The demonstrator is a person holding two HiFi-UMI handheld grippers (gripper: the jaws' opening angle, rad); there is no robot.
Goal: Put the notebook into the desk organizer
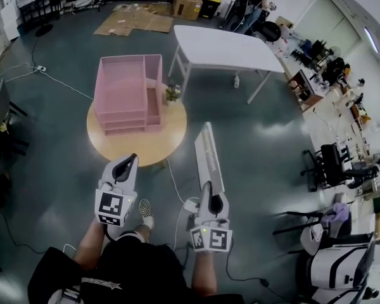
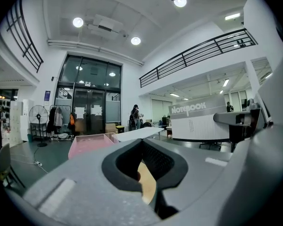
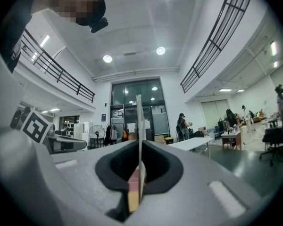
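Black ribbed pads (image 3: 156, 160) of the right gripper (image 3: 139, 142) press together on the near end of a thin, white-covered rectangular notebook (image 3: 138, 121), which stands upright and edge-on between them. In the head view the right gripper (image 1: 207, 189) holds this notebook (image 1: 208, 151) pointing away from the person, in the air above the grey-green floor (image 1: 253, 151), just right of a round, light wooden table (image 1: 168, 145); whether its far end touches the rim cannot be told. The left gripper (image 2: 142, 142) has its jaws closed tip to tip with nothing in them; seen from above, this left gripper (image 1: 130, 162) points at the table's near rim. A pink wire-mesh desk organizer (image 1: 126, 94) of stacked open trays sits on the far left part of the table, with a small potted plant (image 1: 172, 94) just beside its right wall. A white rectangular table (image 1: 225, 48) stands farther off to the right, and flattened brown cardboard (image 1: 134, 21) lies on the floor beyond.
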